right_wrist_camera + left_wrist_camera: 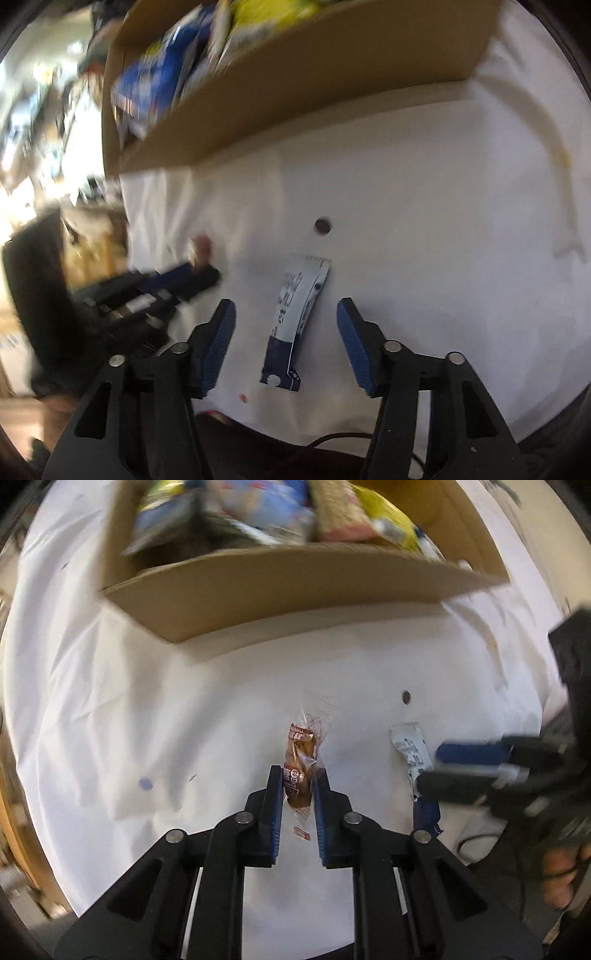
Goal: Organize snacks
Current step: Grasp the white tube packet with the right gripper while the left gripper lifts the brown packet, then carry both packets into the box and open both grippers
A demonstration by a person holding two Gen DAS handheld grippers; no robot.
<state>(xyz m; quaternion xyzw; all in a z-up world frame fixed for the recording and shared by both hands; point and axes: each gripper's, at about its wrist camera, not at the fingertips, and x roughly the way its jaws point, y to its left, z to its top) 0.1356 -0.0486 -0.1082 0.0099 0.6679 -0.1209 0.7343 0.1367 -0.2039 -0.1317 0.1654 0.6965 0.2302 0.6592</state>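
In the left wrist view my left gripper (298, 775) is shut on a small brown snack in a clear wrapper (300, 764), over the white cloth (166, 709). A white and dark blue snack packet (412, 751) lies flat to its right, with my right gripper (432, 768) reaching in beside it. In the right wrist view my right gripper (286, 308) is open with the same packet (295, 317) lying between its fingers. The left gripper (207, 275) shows blurred at the left. A cardboard box (295, 587) full of snack bags stands behind; it also shows in the right wrist view (295, 103).
The white cloth (443, 221) covers the table and has a small dark spot (406, 697) on it, also seen in the right wrist view (322, 225). The table's near edge and a dark cable (332, 437) lie close below my right gripper. Cluttered room at far left.
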